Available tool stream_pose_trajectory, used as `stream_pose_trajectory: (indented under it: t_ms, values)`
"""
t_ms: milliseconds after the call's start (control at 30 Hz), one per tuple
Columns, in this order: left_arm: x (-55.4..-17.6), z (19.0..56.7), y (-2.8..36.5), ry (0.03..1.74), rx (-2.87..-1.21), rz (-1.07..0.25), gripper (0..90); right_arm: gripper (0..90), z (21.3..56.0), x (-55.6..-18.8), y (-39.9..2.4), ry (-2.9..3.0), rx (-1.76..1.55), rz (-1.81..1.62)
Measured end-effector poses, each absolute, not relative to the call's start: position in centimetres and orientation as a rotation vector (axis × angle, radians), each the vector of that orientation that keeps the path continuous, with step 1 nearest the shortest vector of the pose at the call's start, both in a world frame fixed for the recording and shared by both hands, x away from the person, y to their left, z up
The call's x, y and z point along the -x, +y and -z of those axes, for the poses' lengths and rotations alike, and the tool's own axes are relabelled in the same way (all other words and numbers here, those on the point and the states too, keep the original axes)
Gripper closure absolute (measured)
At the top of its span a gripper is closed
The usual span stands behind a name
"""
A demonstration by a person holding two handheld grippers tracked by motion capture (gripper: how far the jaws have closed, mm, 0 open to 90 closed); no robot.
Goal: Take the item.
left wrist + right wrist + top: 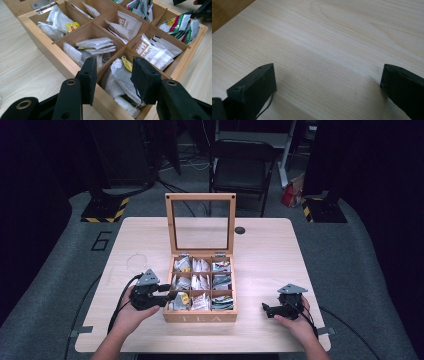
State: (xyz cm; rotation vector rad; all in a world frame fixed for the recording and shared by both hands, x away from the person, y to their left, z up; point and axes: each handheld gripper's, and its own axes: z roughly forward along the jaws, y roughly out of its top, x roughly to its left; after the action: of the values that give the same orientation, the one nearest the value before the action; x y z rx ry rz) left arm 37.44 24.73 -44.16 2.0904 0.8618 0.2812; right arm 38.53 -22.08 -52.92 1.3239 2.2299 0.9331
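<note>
In the high view, the left hand-held gripper [170, 296] sits at about 7 o'clock on the desk [270, 255], its jaws pointing toward 3 o'clock and reaching over the left wall of the wooden tea box [200, 316]. The box stands at the desk's centre with its glass lid [201, 222] upright at 12 o'clock, and its nine compartments hold tea bags. The right hand-held gripper [266, 309] rests at about 4 o'clock, well apart from the box, jaws pointing toward 9 o'clock.

In the left gripper view, the left hand-held gripper [113, 75] has its jaws parted, one above the wall between two compartments, the other over the nearest corner compartment. Between them lies a grey-white tea bag [122, 80], its long axis running from 11 o'clock down to 5 o'clock, its yellow tag [127, 64] at the 12 o'clock end. The pads do not press on it.

In the right gripper view, the right hand-held gripper [328, 85] stands wide open above bare desk [337, 37], nothing between its jaws.
</note>
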Motion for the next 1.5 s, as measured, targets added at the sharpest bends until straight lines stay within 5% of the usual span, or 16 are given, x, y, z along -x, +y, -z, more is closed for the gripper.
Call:
stream_pose_trajectory:
  t_ms: [1067,1500]
  values:
    - [-37.8,45.6,22.9,0.863,-2.117,-0.228,54.7,0.0,52.9,-38.5,-22.1,2.231,-1.323,-0.933]
    - [-38.3,45.2,23.2,0.893,-2.081,-0.140,66.8,0.0,52.9,-38.6,-22.1,2.234,-1.314,-0.934]
